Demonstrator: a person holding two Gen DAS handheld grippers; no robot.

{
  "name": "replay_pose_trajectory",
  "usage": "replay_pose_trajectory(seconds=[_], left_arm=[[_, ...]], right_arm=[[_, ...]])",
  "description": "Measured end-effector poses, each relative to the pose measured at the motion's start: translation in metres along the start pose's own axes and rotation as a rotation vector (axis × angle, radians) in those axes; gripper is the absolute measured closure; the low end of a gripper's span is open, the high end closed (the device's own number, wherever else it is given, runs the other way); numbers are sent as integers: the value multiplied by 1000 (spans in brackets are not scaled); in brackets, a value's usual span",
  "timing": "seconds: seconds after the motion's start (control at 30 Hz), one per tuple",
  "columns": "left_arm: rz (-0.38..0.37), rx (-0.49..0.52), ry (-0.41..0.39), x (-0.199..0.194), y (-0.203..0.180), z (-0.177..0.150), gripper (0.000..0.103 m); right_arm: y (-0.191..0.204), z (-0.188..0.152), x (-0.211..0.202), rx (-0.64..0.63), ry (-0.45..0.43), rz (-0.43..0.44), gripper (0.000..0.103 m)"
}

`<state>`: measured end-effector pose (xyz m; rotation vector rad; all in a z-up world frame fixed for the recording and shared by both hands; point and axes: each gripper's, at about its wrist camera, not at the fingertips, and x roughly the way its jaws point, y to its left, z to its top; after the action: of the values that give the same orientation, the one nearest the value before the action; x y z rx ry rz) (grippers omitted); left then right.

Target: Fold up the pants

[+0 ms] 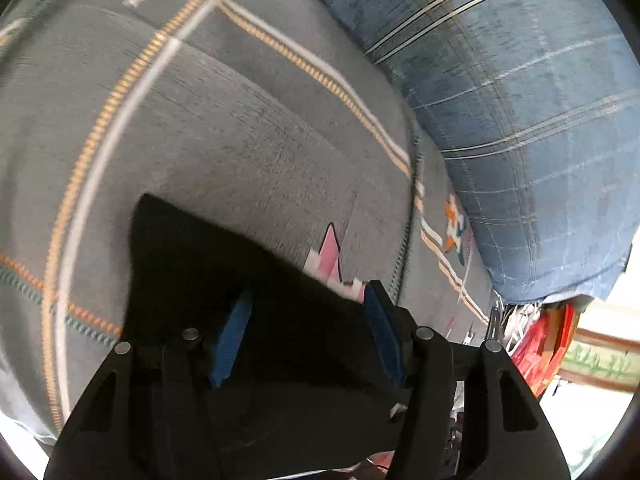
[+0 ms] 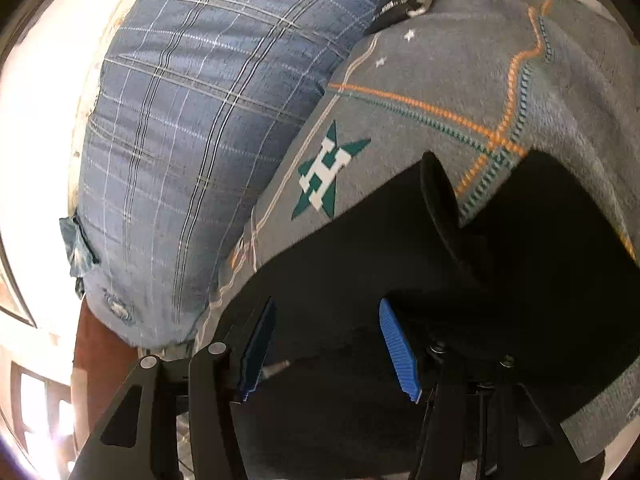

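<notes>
The black pants (image 1: 224, 264) lie on a grey patterned blanket (image 1: 200, 112). In the left wrist view a pointed corner of the pants reaches up and left, and the cloth runs between the blue pads. My left gripper (image 1: 308, 320) is open, its jaws wide apart over the black cloth. In the right wrist view the pants (image 2: 400, 256) spread across the lower frame with a raised fold (image 2: 440, 200) to the right. My right gripper (image 2: 328, 332) is open, with the blue pads (image 2: 400, 348) wide apart above the cloth.
A large blue plaid cushion (image 1: 520, 100) lies along the blanket's far side; it also shows in the right wrist view (image 2: 192, 140). A green star emblem (image 2: 324, 172) marks the blanket (image 2: 460, 72). Red and white clutter (image 1: 536, 332) sits beyond the blanket's edge.
</notes>
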<state>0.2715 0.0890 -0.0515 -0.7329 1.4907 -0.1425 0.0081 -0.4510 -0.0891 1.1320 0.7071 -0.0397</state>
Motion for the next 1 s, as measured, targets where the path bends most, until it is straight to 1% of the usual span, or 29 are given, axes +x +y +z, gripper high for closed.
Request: replay_pose_trajectory(seconds=[0.07, 0.1, 0.13, 0.17, 0.2, 0.23, 0.27, 0.3, 0.37, 0.4, 0.43, 0.47, 0.5, 0.53, 0.6, 0.63, 0.7, 0.73, 0.77, 0.83, 0.87, 0.9, 0.93, 1.0], left_arm=[[36, 11, 25, 4, -7, 4, 46], [54, 34, 33, 4, -12, 4, 49], [77, 59, 41, 4, -16, 4, 60], [90, 73, 51, 5, -18, 2, 94], [91, 75, 68, 8, -18, 1, 100], [93, 73, 66, 10, -15, -3, 100], [91, 79, 49, 9, -14, -5, 100], [81, 89, 22, 5, -12, -10, 100], [58, 84, -18, -5, -10, -20, 100], [42, 91, -48, -11, -11, -24, 100], [25, 131, -104, -27, -15, -38, 100], [18, 159, -140, -37, -18, -46, 100], [7, 206, -193, -53, -22, -64, 100], [-1, 227, -217, -59, -24, -73, 100], [-31, 271, -262, -75, -29, -103, 100], [-43, 292, -277, -82, -27, -118, 100], [-49, 324, -301, -86, -17, -150, 100], [-47, 323, -301, -84, -13, -158, 100], [-47, 312, -284, -78, -4, -168, 100], [-51, 290, -254, -65, 6, -178, 100], [-48, 270, -235, -58, 13, -183, 100], [-52, 262, -219, -53, 16, -186, 100], [-53, 251, -207, -48, 20, -186, 100], [-58, 230, -196, -47, 27, -185, 100]], right_arm=[[1, 5, 2, 17, -10, 5, 43], [1, 7, 3, 24, -20, 12, 43], [1, 9, 4, 28, -26, 15, 43], [1, 11, 7, 27, -29, 13, 48], [2, 14, 9, 20, -28, 10, 60], [2, 16, 13, 9, -25, 3, 71], [2, 17, 15, 1, -20, 6, 94], [2, 19, 18, -11, -12, 13, 103], [3, 18, 11, -27, -38, 20, 103], [5, 18, 2, -38, -59, 54, 103], [7, 17, -8, -50, -80, 76, 103], [10, 17, -18, -67, -101, 90, 103], [12, 17, -28, -86, -121, 102, 103], [13, 17, -42, -104, -140, 109, 103], [10, 16, -58, -112, -152, 114, 103], [7, 16, -64, -116, -145, 113, 101], [-2, 13, -69, -104, -132, 69, 97], [-9, 13, -67, -80, -119, 63, 96], [-16, 12, -63, -48, -86, 69, 94], [-29, 10, -53, 34, -22, 63, 80], [-31, 8, -49, 52, -10, 47, 66], [-34, 6, -46, 65, -14, 20, 57], [-36, 3, -42, 79, -22, -2, 55], [-38, 3, -34, 102, -26, -3, 54]])
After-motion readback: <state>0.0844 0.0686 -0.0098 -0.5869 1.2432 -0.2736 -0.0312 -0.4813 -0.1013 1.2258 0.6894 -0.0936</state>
